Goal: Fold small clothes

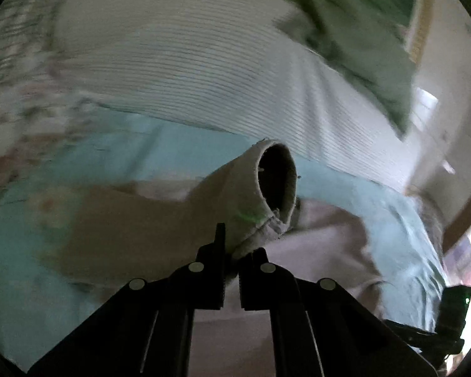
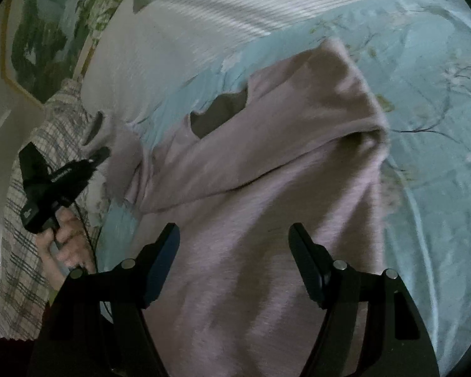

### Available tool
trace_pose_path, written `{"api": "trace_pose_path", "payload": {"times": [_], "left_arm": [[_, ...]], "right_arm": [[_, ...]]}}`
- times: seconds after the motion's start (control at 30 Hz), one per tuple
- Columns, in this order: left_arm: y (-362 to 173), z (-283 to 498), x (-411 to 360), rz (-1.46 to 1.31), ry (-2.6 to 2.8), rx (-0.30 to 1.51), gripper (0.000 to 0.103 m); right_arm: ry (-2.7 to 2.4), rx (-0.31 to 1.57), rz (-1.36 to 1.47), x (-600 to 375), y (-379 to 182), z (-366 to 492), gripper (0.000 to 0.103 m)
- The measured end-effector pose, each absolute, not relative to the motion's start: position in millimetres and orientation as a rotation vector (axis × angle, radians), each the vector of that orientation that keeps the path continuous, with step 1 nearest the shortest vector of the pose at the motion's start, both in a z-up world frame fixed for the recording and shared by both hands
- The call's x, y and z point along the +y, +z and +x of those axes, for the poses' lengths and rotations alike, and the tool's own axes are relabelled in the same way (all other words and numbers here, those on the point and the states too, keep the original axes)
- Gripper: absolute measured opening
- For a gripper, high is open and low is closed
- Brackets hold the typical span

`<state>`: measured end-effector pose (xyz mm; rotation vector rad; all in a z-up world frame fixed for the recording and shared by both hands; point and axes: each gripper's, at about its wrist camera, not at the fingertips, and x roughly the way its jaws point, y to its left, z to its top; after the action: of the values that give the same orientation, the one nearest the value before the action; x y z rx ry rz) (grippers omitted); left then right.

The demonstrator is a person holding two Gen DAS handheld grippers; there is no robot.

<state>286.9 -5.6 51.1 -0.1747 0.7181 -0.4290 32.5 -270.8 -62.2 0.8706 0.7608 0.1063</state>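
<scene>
Left hand-held gripper (image 1: 232,248) pinching sleeve cuff (image 1: 274,182), right hand-held gripper (image 2: 234,235) spread over sweater (image 2: 267,207)

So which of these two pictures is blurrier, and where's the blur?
Left wrist view: heavy motion smear over the bedding, though the left claw and the beige sleeve cuff it pinches stay sharp. Right wrist view: milder blur, dim light, soft shadows across the pale pink sweater.

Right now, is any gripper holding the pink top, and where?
The left gripper pinches the pink top by its sleeve cuff. The right gripper is open, holding nothing.
</scene>
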Motion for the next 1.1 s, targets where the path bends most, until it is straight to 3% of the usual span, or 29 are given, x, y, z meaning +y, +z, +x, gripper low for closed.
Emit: {"api": "trace_pose_path", "payload": {"times": [0.3, 0.53, 0.6, 0.7, 0.8, 1.1], "left_arm": [[-9.0, 284.5, -147.1, -0.098, -0.544, 0.832, 0.004], [-64.2, 298.7, -187.6, -0.046, -0.548, 0.946, 0.007], [-74.5, 297.9, -187.6, -0.047, -0.557, 0.986, 0.018], [-74.4, 284.7, -171.5, -0.069, -0.586, 0.999, 0.052], [-62.0, 266.6, -147.5, -0.059, -0.569, 0.958, 0.066], [-45.8, 258.8, 16.1, -0.171, -0.139, 0.877, 0.068]], "right_arm": [[0.036, 0.733, 0.914, -300.4, -69.6, 13.0, 0.072], [0.028, 0.729, 0.916, -307.6, -73.3, 24.6, 0.072], [0.034, 0.727, 0.908, -307.4, -71.2, 32.6, 0.072], [0.047, 0.732, 0.896, -306.3, -69.4, 48.8, 0.072], [0.063, 0.745, 0.874, -300.2, -67.0, 71.2, 0.072], [0.061, 0.827, 0.807, -281.7, -83.4, 138.9, 0.072]]}}
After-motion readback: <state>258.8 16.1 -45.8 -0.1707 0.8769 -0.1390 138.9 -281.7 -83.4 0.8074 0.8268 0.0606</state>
